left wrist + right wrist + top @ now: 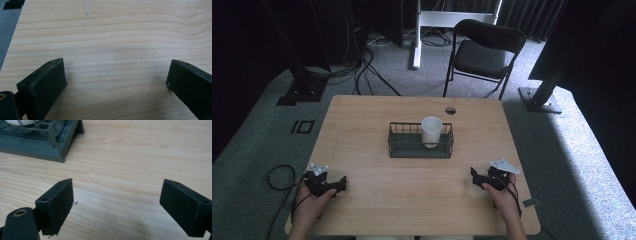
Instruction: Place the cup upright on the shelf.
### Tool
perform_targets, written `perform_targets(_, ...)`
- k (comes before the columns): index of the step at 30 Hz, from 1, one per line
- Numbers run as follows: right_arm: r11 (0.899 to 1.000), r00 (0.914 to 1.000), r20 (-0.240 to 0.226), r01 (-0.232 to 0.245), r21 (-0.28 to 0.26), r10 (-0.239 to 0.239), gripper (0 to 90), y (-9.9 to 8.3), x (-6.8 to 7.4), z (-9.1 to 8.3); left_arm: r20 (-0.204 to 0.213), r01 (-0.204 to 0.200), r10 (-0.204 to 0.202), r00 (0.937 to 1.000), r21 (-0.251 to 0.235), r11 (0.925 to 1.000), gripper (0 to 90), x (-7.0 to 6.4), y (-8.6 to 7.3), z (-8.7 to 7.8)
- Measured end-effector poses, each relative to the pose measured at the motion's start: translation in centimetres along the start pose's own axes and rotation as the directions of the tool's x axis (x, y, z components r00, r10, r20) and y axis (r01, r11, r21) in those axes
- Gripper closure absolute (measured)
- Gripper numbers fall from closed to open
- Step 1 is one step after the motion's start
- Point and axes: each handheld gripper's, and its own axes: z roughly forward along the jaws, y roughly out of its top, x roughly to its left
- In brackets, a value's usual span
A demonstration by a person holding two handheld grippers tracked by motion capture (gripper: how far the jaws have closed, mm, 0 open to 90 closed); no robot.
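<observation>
A plain white cup [431,131] stands upright in the right half of a dark wire basket [398,145] at the middle of the wooden tabletop [412,200]; it looks empty, though its inside is hard to see. Both tongs, left [343,182] and right [473,173], rest near the front edge, well apart from it, jaws spread wide and holding nothing.

The white cup [431,131] has its lower part hidden behind the wire basket [420,148]. In the right gripper view the basket is cut off by the top edge, the cup a blurred sliver.
</observation>
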Motion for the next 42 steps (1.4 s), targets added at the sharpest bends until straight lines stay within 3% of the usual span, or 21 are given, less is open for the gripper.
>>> perform_targets(2,1.000,0.9998,-0.003,-0.020,0.011,0.020,11.6,-0.3,-0.3,-0.1,0.000,0.000,0.000,1.0000,0.000,1.0000,2.8,0.0,0.0,0.0)
perform_targets(6,0.999,0.9997,0.020,0.014,0.036,-0.015,11.6,-0.6,-0.7,-0.3,0.000,0.000,0.000,1.0000,0.000,1.0000,2.8,0.0,0.0,0.0)
perform_targets(12,0.997,0.9996,0.025,0.010,0.071,-0.012,11.6,-1.2,-1.6,-0.6,0.000,0.000,0.000,1.0000,0.000,1.0000,2.8,0.0,0.0,0.0)
perform_targets(18,0.988,0.9985,-0.002,0.054,0.146,-0.055,11.6,-2.0,-2.2,-0.6,0.000,0.000,0.000,1.0000,0.000,1.0000,2.8,0.0,0.0,0.0)
perform_targets(25,0.982,0.9964,-0.027,0.084,0.168,-0.080,11.6,-2.2,-2.6,-0.9,0.000,0.000,0.000,1.0000,0.000,1.0000,2.8,0.0,0.0,0.0)
perform_targets(33,0.975,0.9857,-0.098,0.152,0.165,-0.137,11.5,-2.7,-3.0,-1.5,0.000,0.000,0.000,1.0000,0.000,1.0000,2.8,0.0,0.0,0.0)
perform_targets(37,0.968,0.9737,-0.151,0.194,0.159,-0.170,11.6,-2.9,-3.5,-1.9,0.000,0.000,0.000,1.0000,0.000,1.0000,2.8,0.0,0.0,0.0)
perform_targets(42,0.966,0.9700,-0.164,0.206,0.157,-0.180,11.6,-3.0,-3.7,-2.1,0.000,0.000,0.000,1.0000,0.000,1.0000,2.8,0.0,0.0,0.0)
